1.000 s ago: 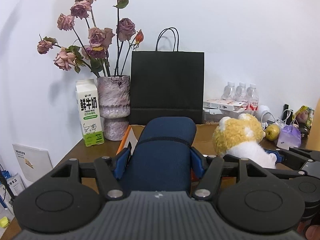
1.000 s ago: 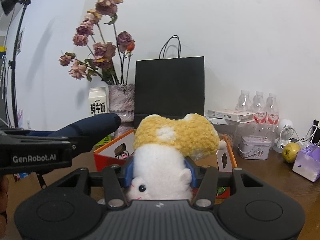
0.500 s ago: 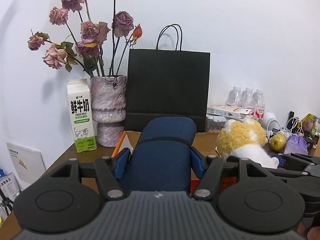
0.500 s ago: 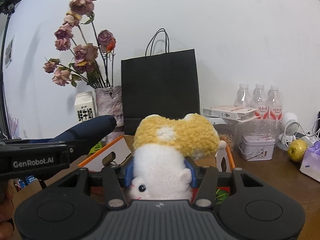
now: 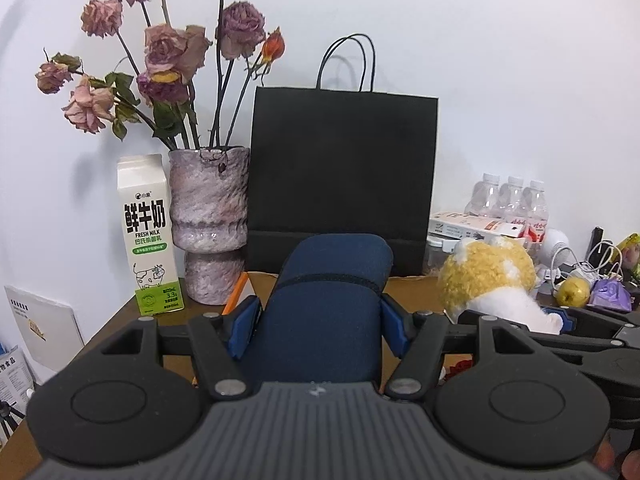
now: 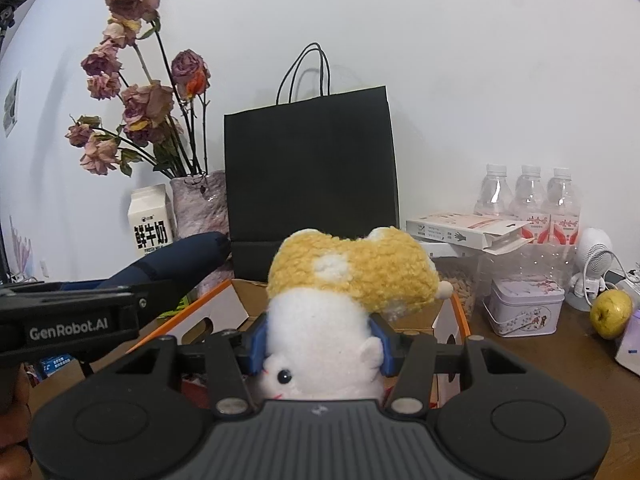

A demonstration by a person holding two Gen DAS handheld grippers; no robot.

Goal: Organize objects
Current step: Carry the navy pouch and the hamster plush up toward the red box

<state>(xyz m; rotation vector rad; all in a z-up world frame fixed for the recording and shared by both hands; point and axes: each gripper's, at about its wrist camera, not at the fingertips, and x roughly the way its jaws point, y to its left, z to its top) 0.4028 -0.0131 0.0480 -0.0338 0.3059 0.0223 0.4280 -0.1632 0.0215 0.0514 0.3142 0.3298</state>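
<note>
**A:** What does the left tool (image 5: 318, 320) carry?

**B:** A dark blue cloth roll (image 5: 326, 304), clamped between its blue pads (image 5: 244, 326) and held above the desk (image 5: 116, 320). The roll sticks out forward past the pads, toward a black paper bag (image 5: 344, 176) standing against the white wall.

**A:** And the right tool (image 6: 320, 346)?

**B:** It grips a plush toy (image 6: 340, 292), white below and yellow on top, pads pressed into the white part. The toy's face points back at the camera. It hangs over an open cardboard box (image 6: 224, 312) with orange edges.

**A:** How do the two tools stand to each other?

**B:** Side by side; from the right wrist view the left tool and its blue roll cross the lower left.

**A:** What else stands on the desk?

**B:** A milk carton (image 5: 148, 236) just beside a mottled vase (image 5: 210, 220) of wilted roses (image 5: 172, 52), left of the bag. To the right are three water bottles (image 6: 528, 196), a small tin (image 6: 526, 306) and a yellow-green fruit (image 6: 610, 314).
</note>
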